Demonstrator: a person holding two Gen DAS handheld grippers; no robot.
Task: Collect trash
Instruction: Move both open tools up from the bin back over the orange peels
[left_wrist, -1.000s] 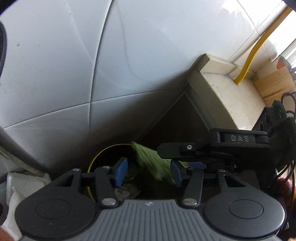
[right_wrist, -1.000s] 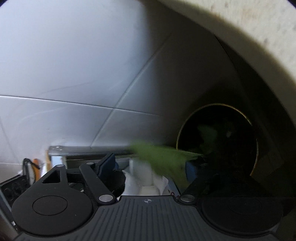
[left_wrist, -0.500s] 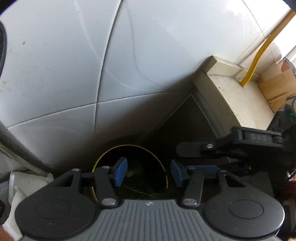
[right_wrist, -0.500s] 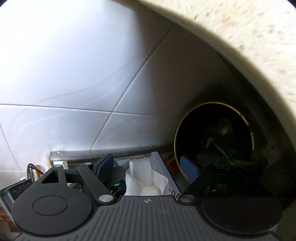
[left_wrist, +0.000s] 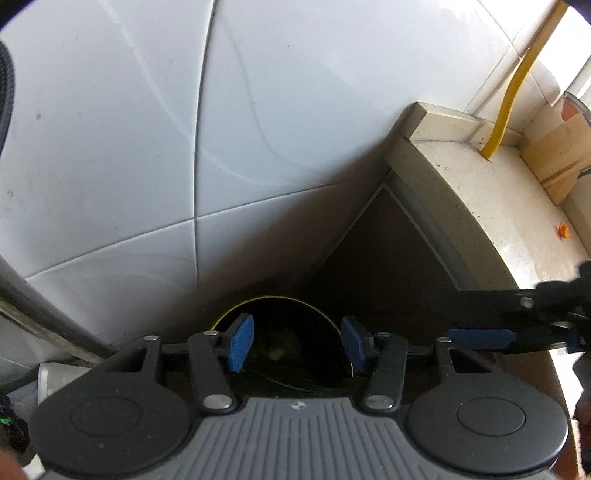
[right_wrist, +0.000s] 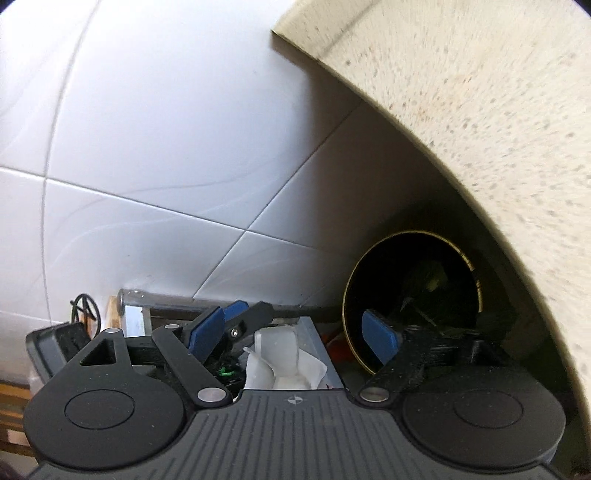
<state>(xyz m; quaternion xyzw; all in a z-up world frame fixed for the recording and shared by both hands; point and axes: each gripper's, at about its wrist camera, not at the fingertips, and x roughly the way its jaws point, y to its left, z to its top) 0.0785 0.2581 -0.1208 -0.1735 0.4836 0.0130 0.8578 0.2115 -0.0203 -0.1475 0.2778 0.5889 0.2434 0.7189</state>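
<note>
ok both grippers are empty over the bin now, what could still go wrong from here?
1. The black bin sits tucked under the speckled counter; raising the open right gripper carelessly could knock that edge.
2. The left gripper, also open, has one tip showing close to the right gripper's left finger; the two could collide while pulling out.
3. The white crumpled paper lies in a tray beside the bin, so a loose grab may drop it outside the rim.
</note>
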